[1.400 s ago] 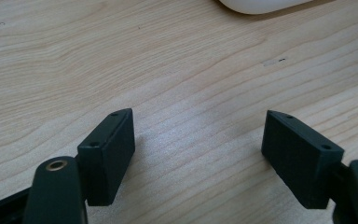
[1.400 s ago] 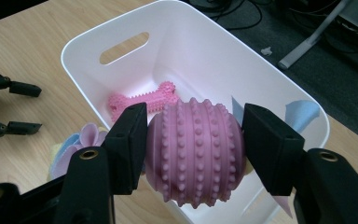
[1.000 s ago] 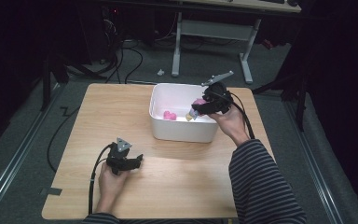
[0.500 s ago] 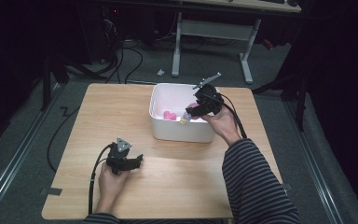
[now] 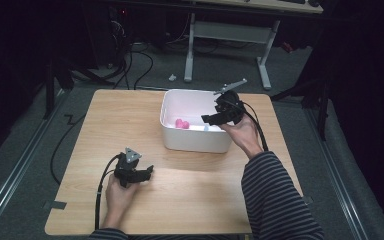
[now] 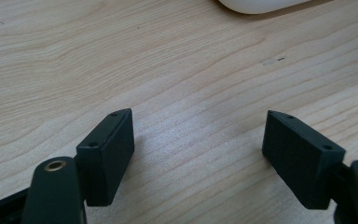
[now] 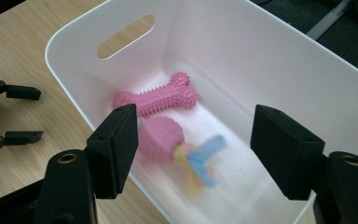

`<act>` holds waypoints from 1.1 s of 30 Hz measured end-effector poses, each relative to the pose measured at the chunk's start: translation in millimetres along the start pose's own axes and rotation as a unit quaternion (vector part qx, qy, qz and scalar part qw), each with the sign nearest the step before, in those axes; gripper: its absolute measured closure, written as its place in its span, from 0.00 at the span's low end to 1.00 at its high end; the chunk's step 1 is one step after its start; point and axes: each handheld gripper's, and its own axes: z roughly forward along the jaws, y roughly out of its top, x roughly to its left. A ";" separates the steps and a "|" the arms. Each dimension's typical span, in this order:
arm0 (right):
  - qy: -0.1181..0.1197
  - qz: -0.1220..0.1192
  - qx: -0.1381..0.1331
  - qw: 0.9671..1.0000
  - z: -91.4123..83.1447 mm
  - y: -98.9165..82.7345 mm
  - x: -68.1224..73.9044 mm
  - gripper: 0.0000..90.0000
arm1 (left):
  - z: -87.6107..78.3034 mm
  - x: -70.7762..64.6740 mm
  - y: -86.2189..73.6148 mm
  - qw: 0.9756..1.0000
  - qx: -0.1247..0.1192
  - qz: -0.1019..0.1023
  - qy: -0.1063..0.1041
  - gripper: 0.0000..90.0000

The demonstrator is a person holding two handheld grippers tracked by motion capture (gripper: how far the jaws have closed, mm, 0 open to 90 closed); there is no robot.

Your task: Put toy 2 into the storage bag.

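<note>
A white bin (image 5: 170, 131) stands on the wooden table (image 5: 105, 125), right of the middle. Inside it lie a pink spiked bone toy (image 7: 156, 98) and a pink ball toy (image 7: 161, 140) with blue and yellow tassels (image 7: 203, 163), which are blurred. The pink toys (image 5: 181, 123) also show in the high view. My right gripper (image 7: 193, 126) hovers open over the bin's right half (image 5: 207, 119), nothing between its jaws. My left gripper (image 5: 149, 171) rests low over bare wood near the table's front left, open and empty (image 6: 200, 135).
The bin has a slot handle (image 7: 125, 36) in its end wall, and its rounded corner (image 6: 256, 4) lies ahead of the left gripper. Cables (image 5: 145, 60) and a desk frame (image 5: 230, 35) stand on the floor beyond the table's far edge.
The right gripper has shifted slightly left over the bin, and the tassel toy now lies blurred on the bin floor below its open jaws. The left gripper has stayed put.
</note>
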 end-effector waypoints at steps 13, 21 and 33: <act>-0.031 0.026 -0.044 0.998 -43.9 -42.4 -19.1 0.43 | 0.0 0.0 0.0 1.000 0.000 0.001 0.000 0.28; -0.049 0.047 -0.057 0.996 -66.2 -67.5 -30.6 0.45 | 0.0 -0.1 0.0 1.000 0.000 0.001 0.000 0.28; -0.080 0.061 -0.070 0.992 -79.9 -119.0 -29.3 0.45 | 0.0 -0.2 0.0 1.000 0.000 0.001 0.001 0.28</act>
